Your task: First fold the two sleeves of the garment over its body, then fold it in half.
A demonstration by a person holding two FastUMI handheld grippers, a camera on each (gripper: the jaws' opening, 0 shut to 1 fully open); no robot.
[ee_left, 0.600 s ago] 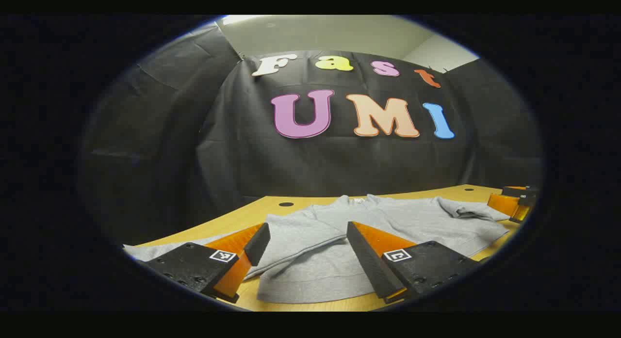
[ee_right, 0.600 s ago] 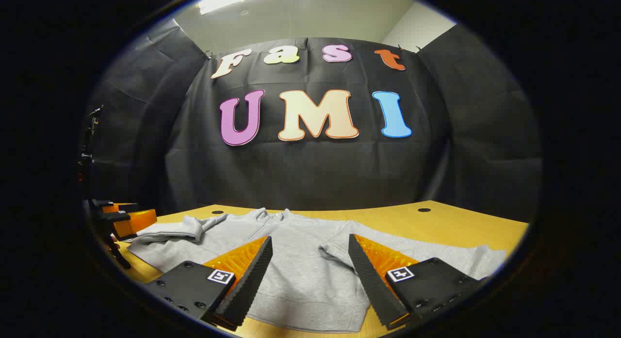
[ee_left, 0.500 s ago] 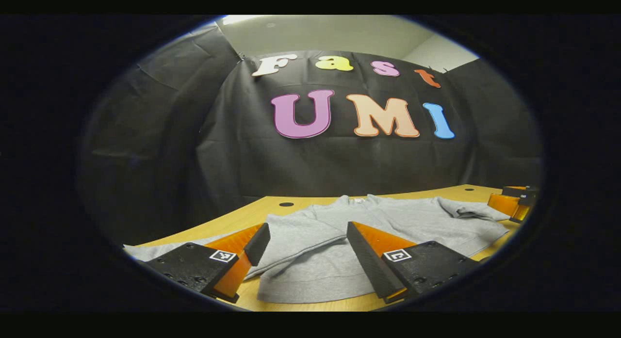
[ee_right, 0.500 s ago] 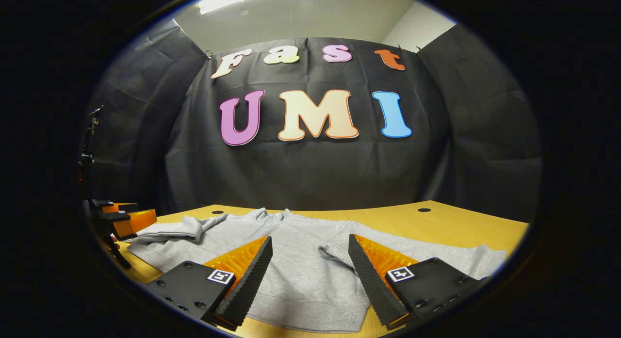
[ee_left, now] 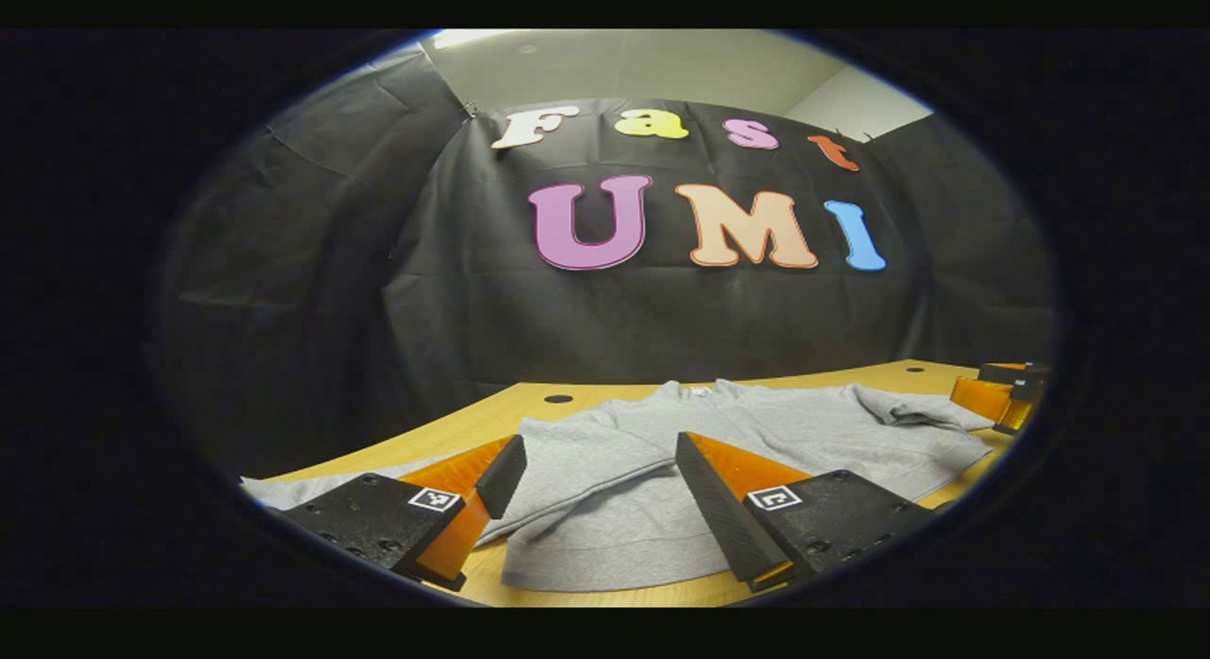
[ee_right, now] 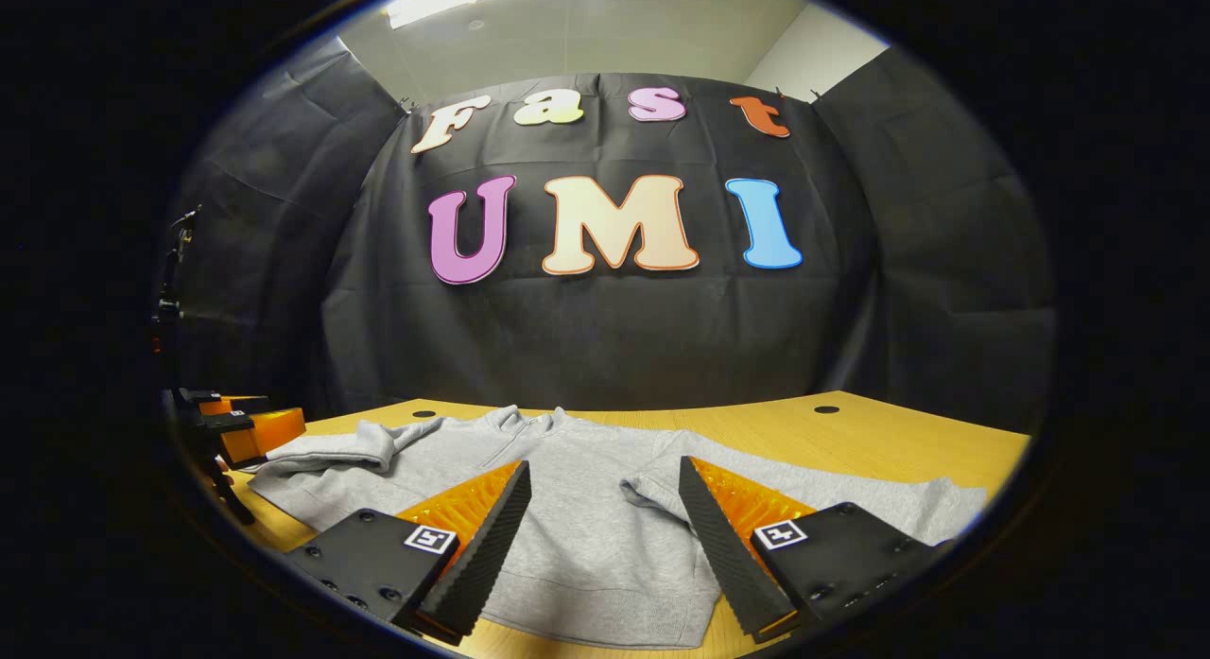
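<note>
While garment point(ee_left: 756, 427) lies on table point(ee_right: 851, 442), left claw point(ee_left: 596, 484), right claw point(ee_right: 605, 508) hover released.

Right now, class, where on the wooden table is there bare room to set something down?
Free: the wooden table right of the grey sweatshirt, near the hole; also a strip behind the collar. Crowded: the middle, under both grippers.

sleeve point(ee_right: 931, 508) end: cut off by edge | hem point(ee_left: 605, 569): partly behind tongs
</note>
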